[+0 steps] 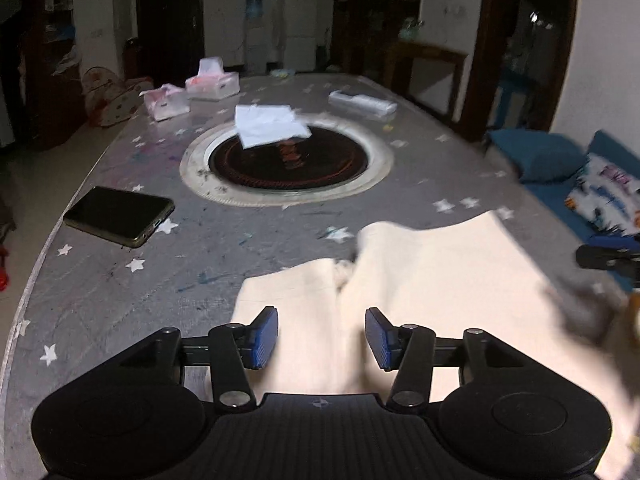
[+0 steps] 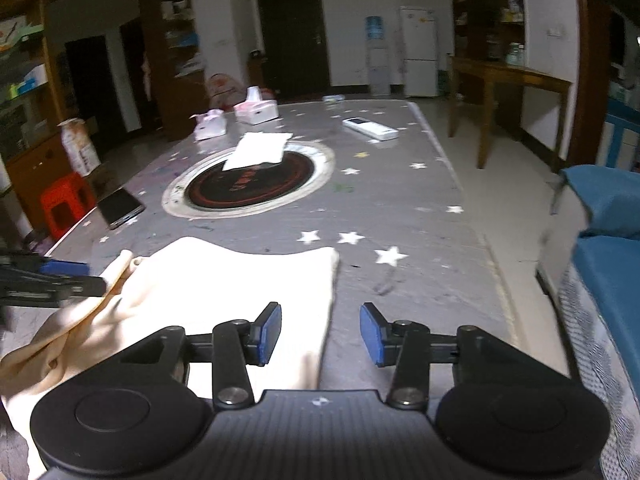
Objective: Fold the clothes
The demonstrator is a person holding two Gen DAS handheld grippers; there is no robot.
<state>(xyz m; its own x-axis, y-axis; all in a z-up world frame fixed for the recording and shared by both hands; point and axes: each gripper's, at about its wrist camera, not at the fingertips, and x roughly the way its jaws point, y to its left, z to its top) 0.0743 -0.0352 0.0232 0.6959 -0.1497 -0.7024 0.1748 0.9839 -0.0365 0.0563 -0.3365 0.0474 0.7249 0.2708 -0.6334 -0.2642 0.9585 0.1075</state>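
Note:
A cream-coloured garment (image 1: 420,280) lies partly folded at the near end of a grey star-patterned table (image 1: 120,280). My left gripper (image 1: 321,338) hovers open over its near part, blue pads apart, nothing between them. In the right wrist view the same garment (image 2: 224,284) spreads to the left, rumpled at its left edge. My right gripper (image 2: 320,334) is open above the garment's right edge, where cloth meets table (image 2: 420,240). The left gripper's fingers (image 2: 64,270) show at the far left beside the rumpled cloth. A dark part of the right gripper (image 1: 608,258) shows at the right edge.
A black phone (image 1: 120,216) lies on the table's left side. A round black hotplate (image 1: 288,158) sits in the middle with white paper (image 1: 270,126) on it. Tissue packs (image 1: 212,82) and a remote (image 2: 370,128) lie farther back. A blue sofa (image 2: 612,240) stands to the right, a red stool (image 2: 66,204) left.

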